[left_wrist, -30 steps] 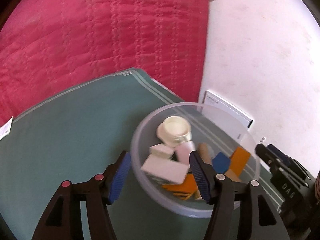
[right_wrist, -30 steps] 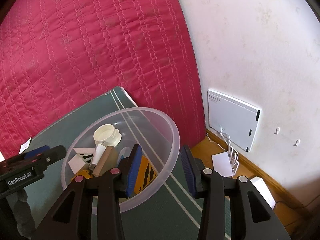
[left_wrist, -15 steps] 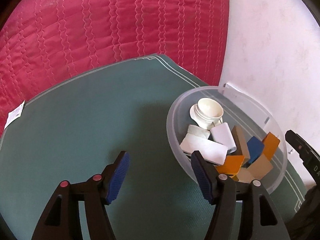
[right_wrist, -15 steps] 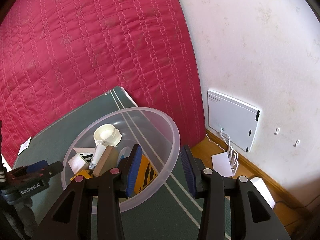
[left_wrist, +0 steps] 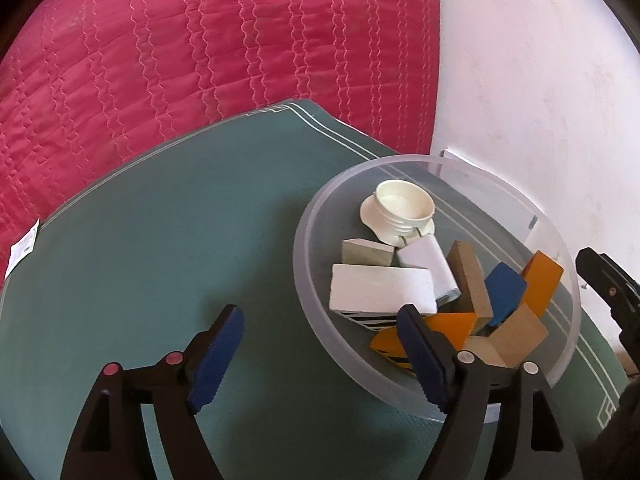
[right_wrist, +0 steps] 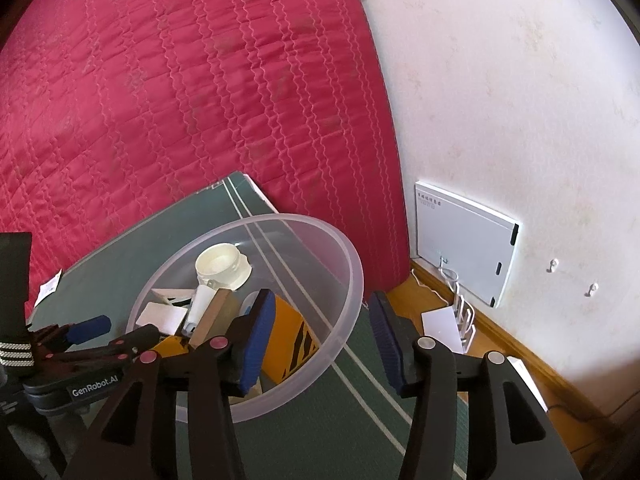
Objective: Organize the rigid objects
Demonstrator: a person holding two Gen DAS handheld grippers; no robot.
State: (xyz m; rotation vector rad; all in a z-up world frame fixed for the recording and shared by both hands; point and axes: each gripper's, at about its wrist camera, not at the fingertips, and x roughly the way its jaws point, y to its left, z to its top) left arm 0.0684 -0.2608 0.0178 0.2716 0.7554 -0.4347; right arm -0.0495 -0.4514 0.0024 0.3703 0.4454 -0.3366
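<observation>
Your left tongs (left_wrist: 320, 354) stand wide with nothing between the pads, and they have just been opening; they hang over the green mat (left_wrist: 160, 248) at the near-left edge of the bowl (left_wrist: 316, 332), the right pad crossing its rim. Your right tongs (right_wrist: 322, 342) have also just been opening. Their pads straddle the bowl's rim (right_wrist: 352, 292) on the wall side, one inside and one outside. A gap shows on each side of the rim, so they grip nothing.

The objects to organize all lie inside the bowl, piled against one another.

Risks, as I judge them:
- The bowl is light and now unheld. If you dig into the pile with the left tongs, the bowl may slide or tip on the mat.
- The pieces lean on each other. Pulling a lower one, such as the white box (left_wrist: 380, 288), could shift the rest or flip one over the rim.
- The bowl sits near the mat's wall-side edge, so a spill toward the wall would drop pieces to the floor.

Count in the bowl, from the left view:
- one cream cup (left_wrist: 404, 208)
- one white box
- one small grey block (left_wrist: 366, 253)
- one white tube (left_wrist: 432, 264)
- three brown blocks
- two orange pieces
- one blue piece (left_wrist: 505, 290)

More may be buried.
</observation>
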